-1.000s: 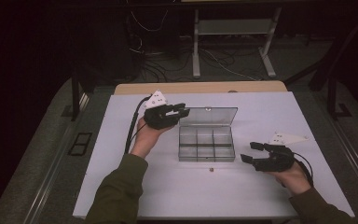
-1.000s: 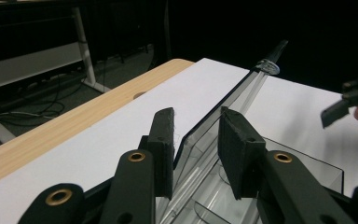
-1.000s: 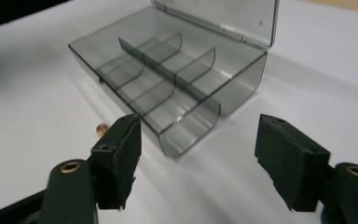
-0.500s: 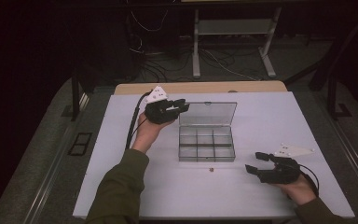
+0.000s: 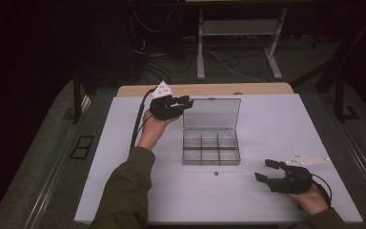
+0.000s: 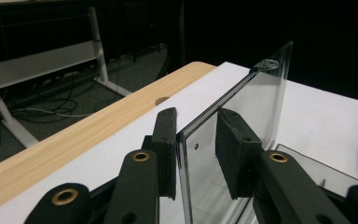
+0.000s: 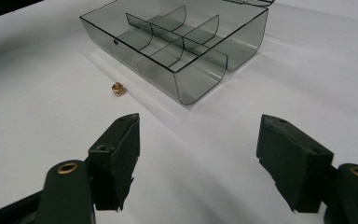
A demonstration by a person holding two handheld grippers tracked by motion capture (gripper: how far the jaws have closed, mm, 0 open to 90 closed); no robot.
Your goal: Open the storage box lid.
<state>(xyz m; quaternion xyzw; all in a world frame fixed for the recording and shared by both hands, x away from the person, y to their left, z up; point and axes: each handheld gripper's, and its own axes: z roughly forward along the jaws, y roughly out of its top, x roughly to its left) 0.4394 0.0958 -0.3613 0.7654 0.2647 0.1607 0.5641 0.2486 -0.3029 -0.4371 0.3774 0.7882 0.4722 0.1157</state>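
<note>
Compartment box (image 5: 211, 146) sits mid-counter (image 5: 267, 124), clear grey plastic, six cells, lid (image 5: 212, 113) raised upright at its far edge. Left claw (image 5: 183, 102) at lid's left corner: jaws straddle the lid edge, one pad (image 6: 167, 149) against the pane, the other pad (image 6: 235, 154) near it; whether both press, cannot tell. Right claw (image 5: 266, 170) hovers low over the counter near the front right, jaws apart, nothing between them. Small brass nut (image 7: 117, 88) lies on the counter just in front of the box, apart from it, left of the right claw's line.
</note>
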